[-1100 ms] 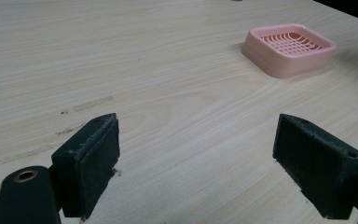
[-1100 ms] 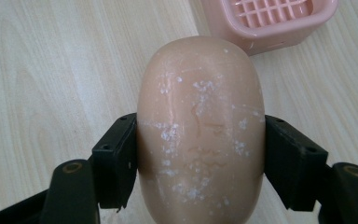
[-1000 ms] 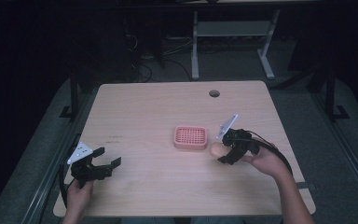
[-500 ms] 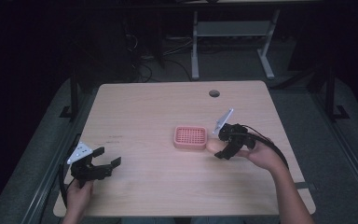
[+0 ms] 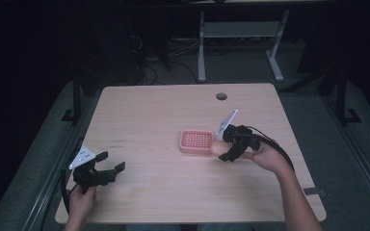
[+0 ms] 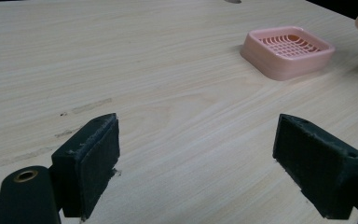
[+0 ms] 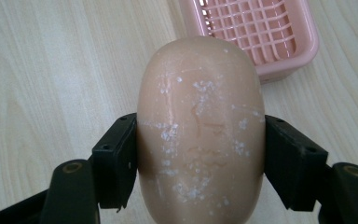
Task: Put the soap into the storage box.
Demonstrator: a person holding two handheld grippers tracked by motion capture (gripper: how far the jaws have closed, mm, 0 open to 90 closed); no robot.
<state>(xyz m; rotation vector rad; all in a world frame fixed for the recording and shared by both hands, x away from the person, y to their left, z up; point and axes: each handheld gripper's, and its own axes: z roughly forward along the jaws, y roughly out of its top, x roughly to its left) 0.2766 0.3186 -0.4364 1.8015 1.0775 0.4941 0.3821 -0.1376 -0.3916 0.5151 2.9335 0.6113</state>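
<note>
Down at the near left corner of the table, the left gripper sits low over the wood with its jaws spread wide and nothing between them; in the left gripper view the two black pads frame bare wood grain. Over on the right side, the right gripper is clamped on a bar of soap, and the right gripper view shows both pads pressed flat against the soap's long sides. The bar is a pale peach oval, flecked with white, its long axis running straight out along the jaws, its rounded far end pointing toward the soap dish. A little farther in, near the middle of the table, the pink soap dish rests flat, its slatted grid bare, nothing in it. The soap is held just beside the dish's right edge, not over the grid. Beyond, near the far edge, is a small round hole.
</note>
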